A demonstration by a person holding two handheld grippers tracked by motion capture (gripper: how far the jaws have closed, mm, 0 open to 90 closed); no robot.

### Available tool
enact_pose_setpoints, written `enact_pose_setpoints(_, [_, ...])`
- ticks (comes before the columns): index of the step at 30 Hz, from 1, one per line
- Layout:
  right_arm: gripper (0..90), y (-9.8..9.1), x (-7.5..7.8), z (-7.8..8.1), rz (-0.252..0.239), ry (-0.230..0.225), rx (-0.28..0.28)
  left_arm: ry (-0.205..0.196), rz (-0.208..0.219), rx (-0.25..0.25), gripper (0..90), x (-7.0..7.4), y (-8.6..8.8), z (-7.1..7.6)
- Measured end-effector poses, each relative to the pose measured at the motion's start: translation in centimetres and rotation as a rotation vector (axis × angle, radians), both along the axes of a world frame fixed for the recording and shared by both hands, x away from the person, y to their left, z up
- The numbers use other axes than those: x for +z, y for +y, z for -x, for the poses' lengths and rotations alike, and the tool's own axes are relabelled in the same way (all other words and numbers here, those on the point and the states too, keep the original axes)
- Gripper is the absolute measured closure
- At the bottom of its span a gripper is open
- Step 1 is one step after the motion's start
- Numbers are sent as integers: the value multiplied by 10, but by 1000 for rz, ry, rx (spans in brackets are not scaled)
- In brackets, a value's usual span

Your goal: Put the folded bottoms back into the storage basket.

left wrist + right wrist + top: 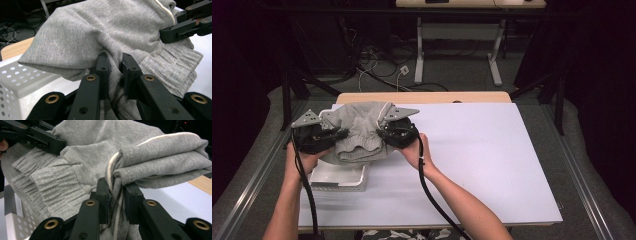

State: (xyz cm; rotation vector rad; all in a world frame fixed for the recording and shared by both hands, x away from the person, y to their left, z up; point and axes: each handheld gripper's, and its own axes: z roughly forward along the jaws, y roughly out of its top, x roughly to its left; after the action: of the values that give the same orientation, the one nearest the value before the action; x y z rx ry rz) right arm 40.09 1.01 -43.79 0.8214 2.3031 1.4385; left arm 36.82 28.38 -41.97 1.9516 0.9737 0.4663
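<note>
Seen from above, a person stands at a white table (492,165) with a two-jaw gripper in each hand, holding a folded grey sweatshirt (357,132) between them.

At the far left, the left gripper (343,133) is clenched on the left side of the garment. In the left gripper view its black jaws pinch a fold of the grey knit tight between the pads, with fabric bulging above and below them.

Just under the garment sits a white perforated basket (339,180), near the table's left front corner. The sweatshirt hangs above the basket's open top and hides most of it (whether the cloth touches the rim cannot be told).

Further right, the right gripper (380,132) grasps the garment's other side. In the right gripper view its jaws are closed on several stacked layers, including a cream-trimmed edge, with the ribbed cuff (47,182) drooping to the left.

To the right, the tabletop is bare.

Judging by this, the folding looks finished and the bundle is held over the basket; what seems left is lowering it in and letting go.
</note>
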Motion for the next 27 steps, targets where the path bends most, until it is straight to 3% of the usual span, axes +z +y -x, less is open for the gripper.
enact_pose_setpoints(27, [759, 29, -5, -4, -4, 16, 18, 32, -29, 49, 791, -3, 23, -3])
